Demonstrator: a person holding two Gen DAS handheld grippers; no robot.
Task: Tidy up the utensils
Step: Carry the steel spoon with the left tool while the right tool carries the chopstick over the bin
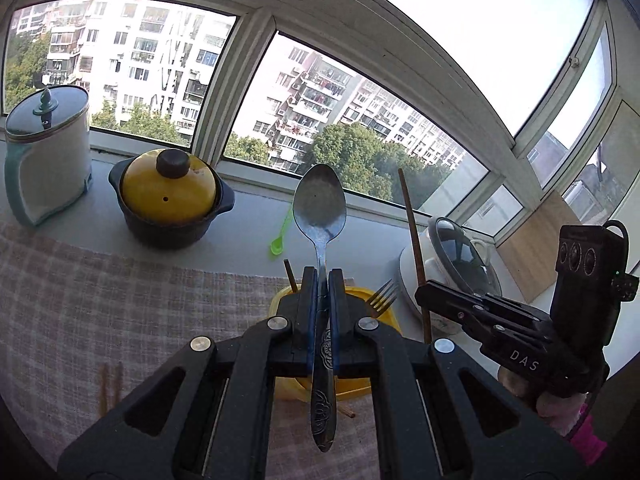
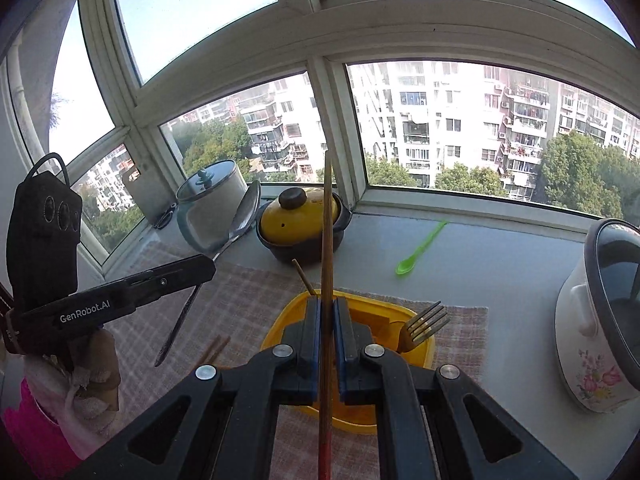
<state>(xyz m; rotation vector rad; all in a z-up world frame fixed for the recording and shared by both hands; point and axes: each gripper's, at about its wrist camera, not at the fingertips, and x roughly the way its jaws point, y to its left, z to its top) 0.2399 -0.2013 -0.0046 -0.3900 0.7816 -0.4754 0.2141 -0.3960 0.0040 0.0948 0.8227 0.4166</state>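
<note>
Your left gripper (image 1: 322, 280) clamped on the metal spoon (image 1: 319, 204), your right gripper (image 2: 327, 308) pinching one chopstick (image 2: 327, 232), both above the yellow container (image 2: 416, 344)

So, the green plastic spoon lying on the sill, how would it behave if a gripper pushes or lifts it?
The green spoon looks thin and translucent, so probably very light and a bit bendy. Lying flat on the smooth sill, it would likely slide or spin rather than roll. Its slim handle may slip between jaws.
</note>
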